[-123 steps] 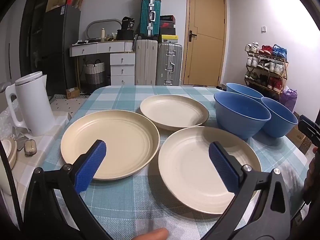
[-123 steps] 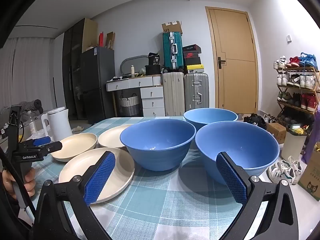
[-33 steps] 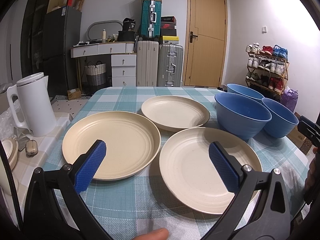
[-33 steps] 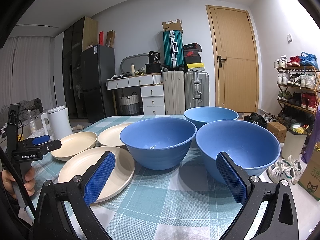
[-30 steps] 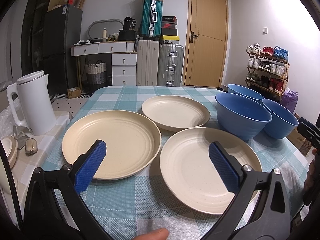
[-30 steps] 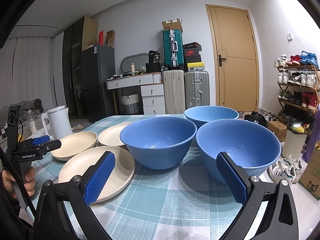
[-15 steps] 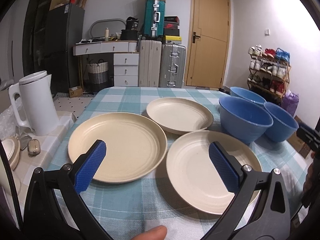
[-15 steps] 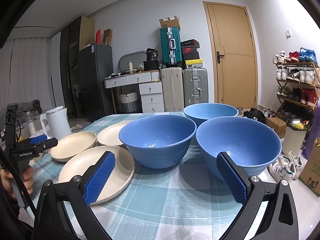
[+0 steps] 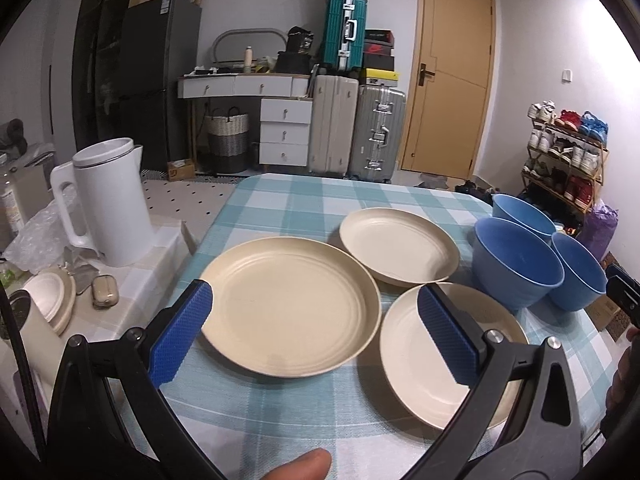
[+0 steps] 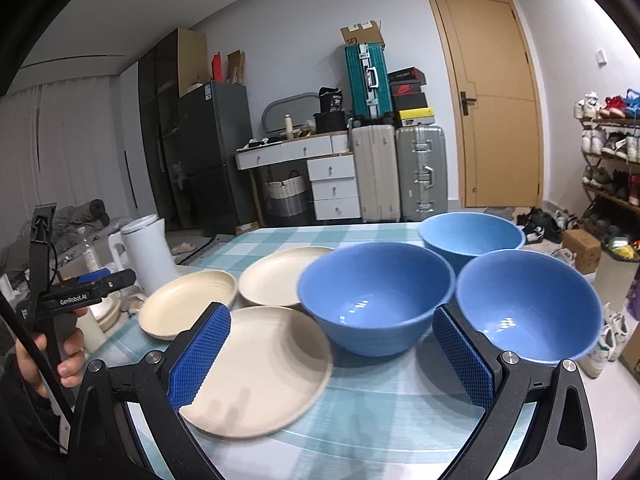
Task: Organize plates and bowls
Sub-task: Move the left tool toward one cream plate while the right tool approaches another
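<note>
Three cream plates lie on the checked tablecloth: a large left plate (image 9: 288,304), a far plate (image 9: 398,245) and a near right plate (image 9: 436,360). Three blue bowls stand to their right: a middle bowl (image 9: 516,260), a far bowl (image 9: 520,208) and a right bowl (image 9: 580,276). My left gripper (image 9: 316,336) is open and empty above the near edge of the left plate. My right gripper (image 10: 332,356) is open and empty, raised in front of the middle bowl (image 10: 376,292), between the near plate (image 10: 260,364) and the right bowl (image 10: 528,304).
A white kettle (image 9: 106,200) stands on a side stand to the left of the table, with a small lidded dish (image 9: 48,300) beside it. The table's front edge is close under both grippers. Suitcases, drawers and a shoe rack stand beyond the table.
My left gripper has lifted and swung left, so the plates now sit further right in its view. My right gripper has risen and tilted down, with motion blur on the near plate.
</note>
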Demonstrator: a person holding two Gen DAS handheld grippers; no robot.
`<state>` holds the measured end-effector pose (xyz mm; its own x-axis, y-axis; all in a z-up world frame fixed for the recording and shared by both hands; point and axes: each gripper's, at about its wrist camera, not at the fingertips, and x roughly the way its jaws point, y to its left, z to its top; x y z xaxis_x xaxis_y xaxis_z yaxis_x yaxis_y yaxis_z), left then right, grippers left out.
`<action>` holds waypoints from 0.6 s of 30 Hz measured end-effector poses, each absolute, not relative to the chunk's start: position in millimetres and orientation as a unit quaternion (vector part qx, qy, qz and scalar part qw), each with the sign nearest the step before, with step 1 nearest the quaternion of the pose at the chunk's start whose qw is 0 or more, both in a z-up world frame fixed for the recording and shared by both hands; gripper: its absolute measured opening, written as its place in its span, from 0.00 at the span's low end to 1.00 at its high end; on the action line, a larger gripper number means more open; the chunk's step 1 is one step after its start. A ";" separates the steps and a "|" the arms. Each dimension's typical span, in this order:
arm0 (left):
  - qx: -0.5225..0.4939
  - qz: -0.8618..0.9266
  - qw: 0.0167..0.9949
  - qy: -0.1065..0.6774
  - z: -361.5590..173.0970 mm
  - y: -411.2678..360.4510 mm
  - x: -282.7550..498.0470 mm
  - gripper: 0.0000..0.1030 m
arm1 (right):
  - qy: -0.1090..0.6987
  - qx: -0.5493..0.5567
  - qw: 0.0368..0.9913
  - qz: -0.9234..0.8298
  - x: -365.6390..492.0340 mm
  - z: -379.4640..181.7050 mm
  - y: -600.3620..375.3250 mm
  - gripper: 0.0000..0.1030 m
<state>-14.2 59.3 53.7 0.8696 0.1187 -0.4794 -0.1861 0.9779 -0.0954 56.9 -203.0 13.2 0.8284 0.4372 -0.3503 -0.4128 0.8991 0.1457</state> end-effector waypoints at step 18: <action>-0.142 0.127 0.932 0.310 54.6 125.7 1.2 0.99 | 0.263 0.029 0.917 0.297 92.0 42.6 -106.3 1.00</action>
<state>1.2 125.7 54.6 0.7758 0.1482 -0.6134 -0.3241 0.9276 -0.1858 92.0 -106.3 42.6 0.6843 0.5613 -0.4656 -0.5302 0.8212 0.2108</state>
